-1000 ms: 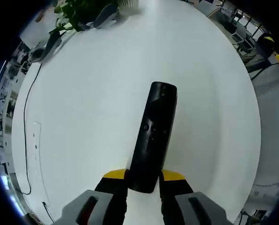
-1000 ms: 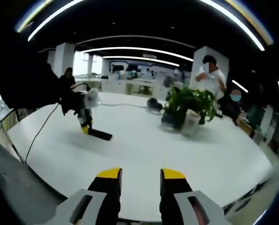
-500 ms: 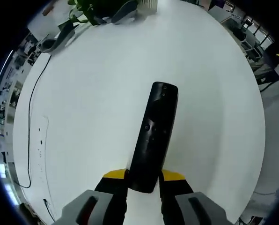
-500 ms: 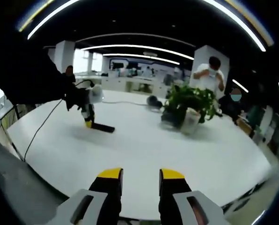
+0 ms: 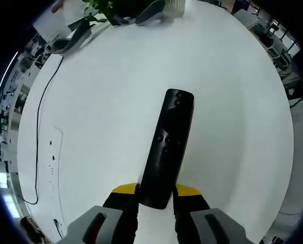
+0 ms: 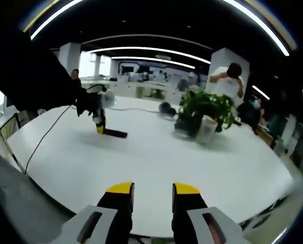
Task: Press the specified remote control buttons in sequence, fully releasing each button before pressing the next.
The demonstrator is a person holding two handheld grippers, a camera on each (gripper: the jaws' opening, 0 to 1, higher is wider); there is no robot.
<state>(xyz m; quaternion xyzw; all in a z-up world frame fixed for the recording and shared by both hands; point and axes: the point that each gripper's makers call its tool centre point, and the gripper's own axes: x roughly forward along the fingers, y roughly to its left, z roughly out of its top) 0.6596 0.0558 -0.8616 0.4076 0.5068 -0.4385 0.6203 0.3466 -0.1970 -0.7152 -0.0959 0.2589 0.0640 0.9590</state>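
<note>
— Yellow-tipped jaws of the left gripper [image 5: 155, 192] are clamped on the near end of the black remote control [image 5: 167, 147], which juts straight ahead of it. Why hold it there?

— Probably to leave the buttons up the face uncovered and steady above the white desk [image 5: 100, 101].

— And the right gripper [image 6: 152, 192]?

— Its jaws stand apart, holding nothing, well back from the remote, which sits far ahead and left of it; a potted plant [image 6: 205, 114] stands ahead to the right.

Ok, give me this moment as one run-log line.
left gripper: shut on remote, above white table | right gripper: open, empty | plant: on table
</note>
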